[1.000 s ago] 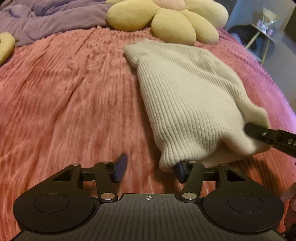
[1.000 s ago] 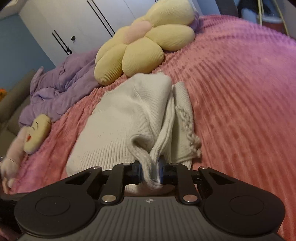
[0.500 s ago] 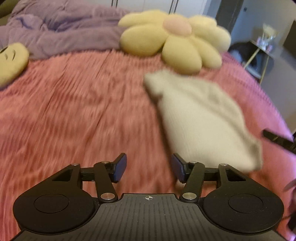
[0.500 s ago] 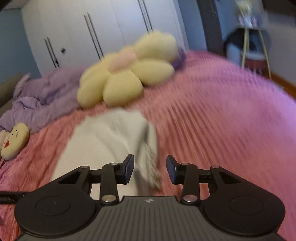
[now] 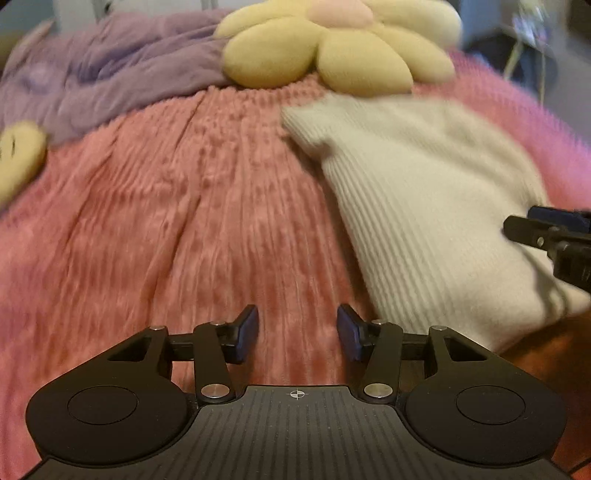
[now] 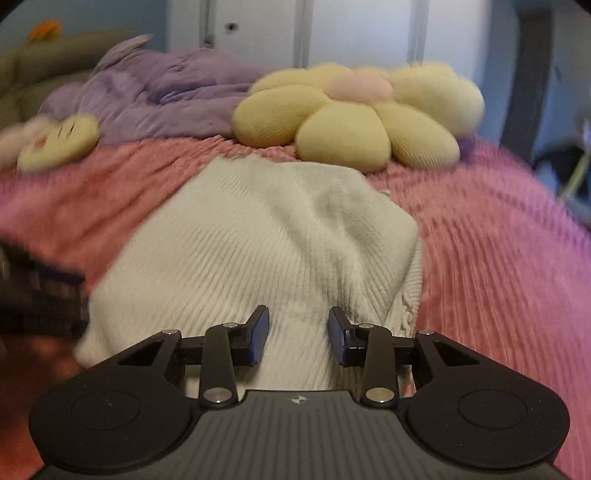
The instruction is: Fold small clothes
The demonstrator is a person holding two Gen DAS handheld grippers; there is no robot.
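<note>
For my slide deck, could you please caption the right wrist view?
Right gripper, jaws closing on nothing, above cream knit garment on pink bedspread.

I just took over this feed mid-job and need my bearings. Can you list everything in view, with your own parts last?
Knit garment: one, cream ribbed, folded, lying on the bedspread near both tools.
Bedspread: one, pink ribbed plush, covers the bed.
Flower cushion: one, yellow petals with pink centre, just beyond the garment's far edge.
Blanket: one, lilac, bunched at the far left of the bed.
Face cushion: one, pale yellow, at the left edge beside the blanket.
Wardrobe doors: white, behind the bed.
Left tool: one, black, jaws closing over bare bedspread, nothing between them.
Right tool: one, black, jaws closing above the garment's near edge, gripping nothing.
</note>
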